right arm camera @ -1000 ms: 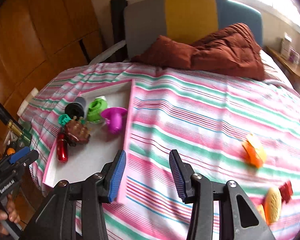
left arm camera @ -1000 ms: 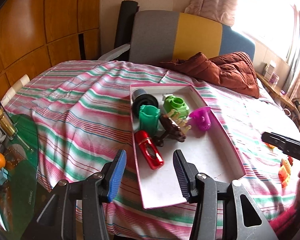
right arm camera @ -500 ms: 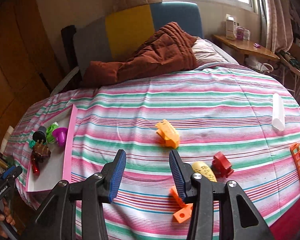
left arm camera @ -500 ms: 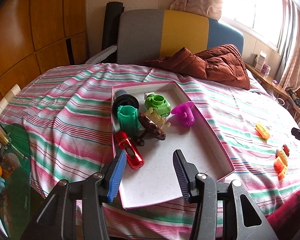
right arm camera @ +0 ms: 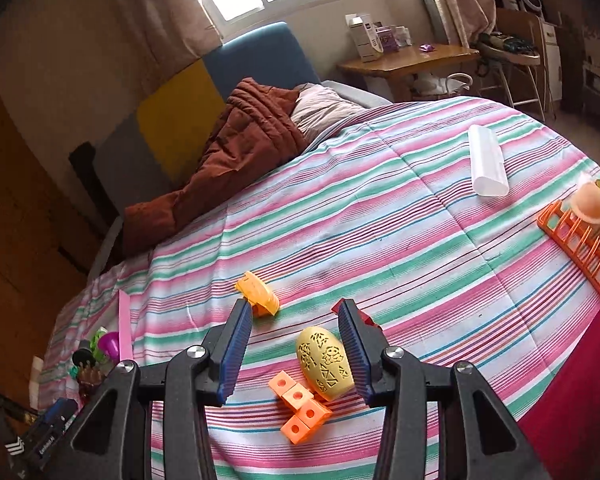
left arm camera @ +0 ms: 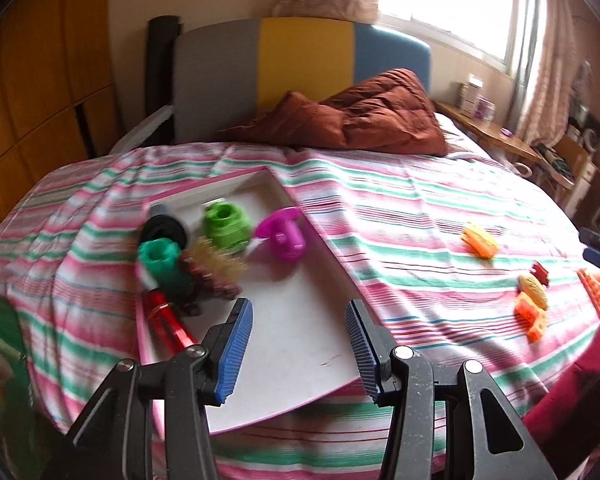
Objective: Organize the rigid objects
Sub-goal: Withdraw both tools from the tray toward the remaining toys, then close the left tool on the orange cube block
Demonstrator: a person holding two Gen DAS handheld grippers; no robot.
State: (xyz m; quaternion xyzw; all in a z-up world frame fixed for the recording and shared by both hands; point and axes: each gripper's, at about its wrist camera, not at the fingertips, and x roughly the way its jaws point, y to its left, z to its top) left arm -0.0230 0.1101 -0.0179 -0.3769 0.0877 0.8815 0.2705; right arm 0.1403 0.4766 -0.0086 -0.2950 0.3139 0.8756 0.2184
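Note:
A pink-rimmed white tray lies on the striped bed, holding a magenta piece, a light green piece, a dark green piece, a black cylinder, a brown toy and a red tube. My left gripper hovers open over the tray's near end, holding nothing. My right gripper is open above a yellow patterned egg and an orange block chain. An orange toy and a red piece lie just beyond its fingers.
A brown quilt is bunched at the headboard. A white tube lies far right; an orange rack with a peach egg sits at the bed's right edge. A wooden desk stands beyond. Striped bedding lies between tray and toys.
Both views have swung right. My right gripper travelled from beside the tray to over the yellow egg and orange blocks. My left gripper shifted along the tray; both stayed open.

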